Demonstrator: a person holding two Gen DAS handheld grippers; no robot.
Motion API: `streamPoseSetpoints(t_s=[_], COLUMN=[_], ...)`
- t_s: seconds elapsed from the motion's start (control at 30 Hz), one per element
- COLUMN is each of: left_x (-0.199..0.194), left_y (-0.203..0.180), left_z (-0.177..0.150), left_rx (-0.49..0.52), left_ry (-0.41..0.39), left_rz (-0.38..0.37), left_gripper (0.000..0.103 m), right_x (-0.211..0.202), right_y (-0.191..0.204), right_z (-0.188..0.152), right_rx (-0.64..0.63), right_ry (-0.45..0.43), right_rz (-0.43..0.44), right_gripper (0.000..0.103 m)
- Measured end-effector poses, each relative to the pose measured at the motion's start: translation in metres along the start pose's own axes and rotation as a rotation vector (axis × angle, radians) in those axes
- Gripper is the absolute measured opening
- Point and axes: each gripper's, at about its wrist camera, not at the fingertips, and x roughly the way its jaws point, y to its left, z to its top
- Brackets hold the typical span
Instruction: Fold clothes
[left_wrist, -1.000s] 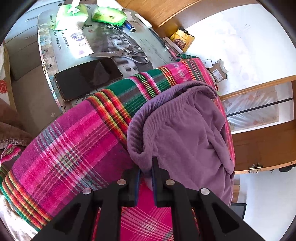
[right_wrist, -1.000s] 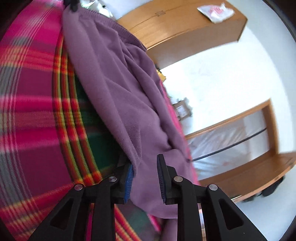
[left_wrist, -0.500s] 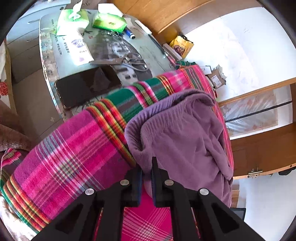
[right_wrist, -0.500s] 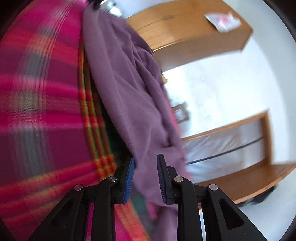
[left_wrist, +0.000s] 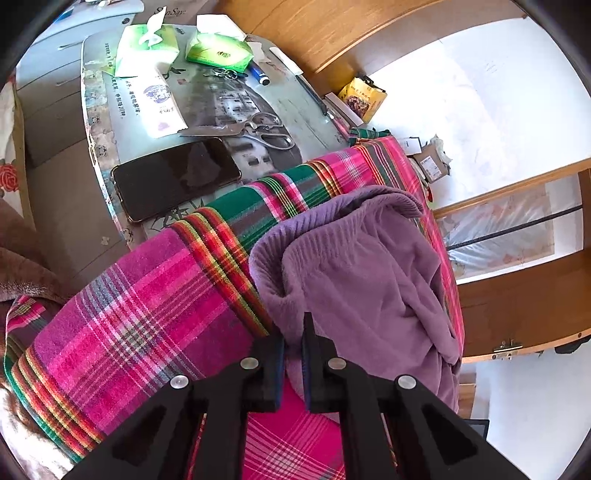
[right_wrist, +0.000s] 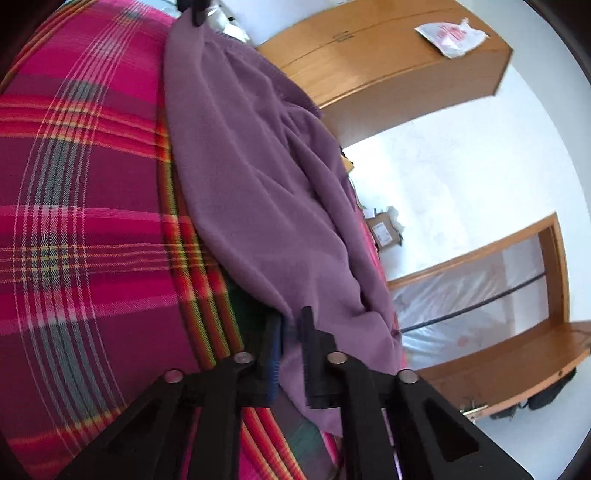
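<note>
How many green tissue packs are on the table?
2. One green tissue pack sits at the far left of the table; the other tissue pack lies just right of it, beside the blue pen.

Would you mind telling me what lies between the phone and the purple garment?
In the left wrist view, only the green-and-pink edge of the plaid blanket lies between the phone and the purple garment.

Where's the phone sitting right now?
In the left wrist view, the black phone lies upper left on the grey table, just beyond the plaid blanket and beside the scissors.
</note>
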Motion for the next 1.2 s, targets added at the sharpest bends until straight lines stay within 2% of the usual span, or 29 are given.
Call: streamPoseSetpoints(t_s=[0.03, 0.13, 0.37, 0.5, 1.2], left_x=[0.0, 0.0, -0.005, -0.009, -0.043], left_y=[0.0, -0.001, 0.0, 0.003, 0.046], left_z=[0.0, 0.002, 0.001, -0.001, -0.021], left_rx=[0.0, 0.003, 0.021, 0.027, 0.024], left_ry=[0.0, 0.002, -0.001, -0.002, -0.005], left_rz=[-0.001, -0.002, -0.013, -0.024, -0.041], left_gripper=[0.007, 0.007, 0.007, 0.007, 0.007], right_x=[0.0, 0.003, -0.032, -0.047, -0.086], right_y=[0.002, -0.004, -0.021, -0.021, 0.009], right_z=[0.001, 0.001, 0.006, 0.006, 0.005], right_rx=[-0.01, -0.003, 0.138, 0.189, 0.249], right_ry=[-0.002, 0.001, -0.014, -0.035, 0.001], right_rz=[0.001, 0.021, 0.114, 0.126, 0.204], right_gripper=[0.003, 0.003, 0.003, 0.003, 0.002])
